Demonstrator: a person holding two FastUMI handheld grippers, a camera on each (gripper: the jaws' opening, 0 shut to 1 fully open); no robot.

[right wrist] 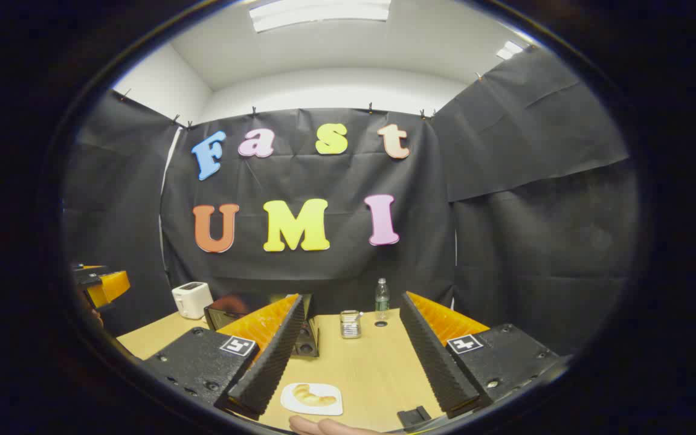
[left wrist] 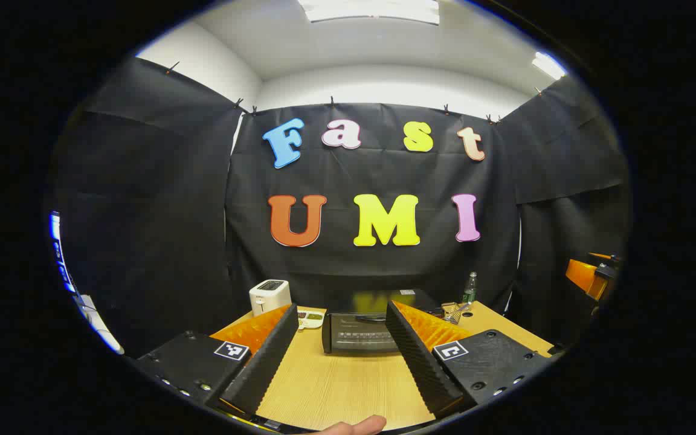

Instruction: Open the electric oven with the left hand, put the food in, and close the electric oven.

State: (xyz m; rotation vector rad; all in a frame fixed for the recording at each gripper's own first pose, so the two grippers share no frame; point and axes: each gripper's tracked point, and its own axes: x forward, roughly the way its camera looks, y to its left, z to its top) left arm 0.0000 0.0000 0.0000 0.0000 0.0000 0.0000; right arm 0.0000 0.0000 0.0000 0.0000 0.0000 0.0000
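Note:
The black electric oven (left wrist: 360, 332) stands at the middle of the wooden table (left wrist: 336, 386) with its door closed. My left gripper (left wrist: 342, 308) is open and held back from the oven, which shows between its fingers. In the right gripper view a croissant (right wrist: 315, 396) lies on a small white plate (right wrist: 290, 403) near the table's front edge. Just above it is my right gripper (right wrist: 354, 297), open and empty. The oven (right wrist: 224, 313) is at the left there, partly hidden behind one finger. The other gripper (right wrist: 101, 283) is at the far left.
A white toaster (left wrist: 270, 296) and a small white dish (left wrist: 310, 318) sit left of the oven. A wire holder (left wrist: 454, 312) and a bottle (left wrist: 470, 288) stand to its right. A metal container (right wrist: 350, 324) is behind the plate. A fingertip (left wrist: 354, 426) shows at the bottom.

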